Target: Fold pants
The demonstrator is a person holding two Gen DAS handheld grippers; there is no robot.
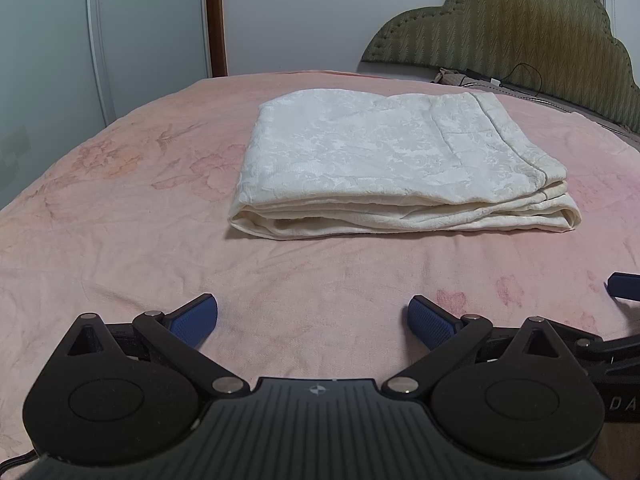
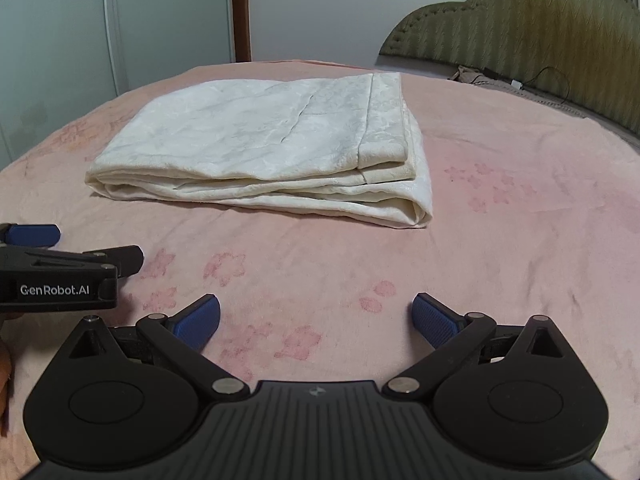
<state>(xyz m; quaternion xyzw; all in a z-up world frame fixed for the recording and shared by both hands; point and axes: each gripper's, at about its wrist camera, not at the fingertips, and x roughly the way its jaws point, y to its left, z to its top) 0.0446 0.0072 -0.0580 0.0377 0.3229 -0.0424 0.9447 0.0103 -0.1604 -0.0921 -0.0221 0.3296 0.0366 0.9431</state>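
Note:
The cream-white pants [image 1: 384, 164] lie folded in a flat stack of several layers on the pink bedspread [image 1: 120, 240]; they also show in the right wrist view [image 2: 260, 140]. My left gripper [image 1: 314, 320] is open and empty, low over the bedspread, well short of the stack's near edge. My right gripper [image 2: 316, 320] is open and empty, also short of the stack. The left gripper's side shows at the left of the right wrist view [image 2: 60, 276], and one blue pad of the right gripper shows at the right edge of the left wrist view [image 1: 624, 284].
An olive padded headboard [image 1: 520, 28] stands at the far right with a black cable [image 1: 520, 76] at its foot. A pale wardrobe [image 1: 60, 60] and a brown door frame [image 1: 216, 20] stand beyond the bed's far edge.

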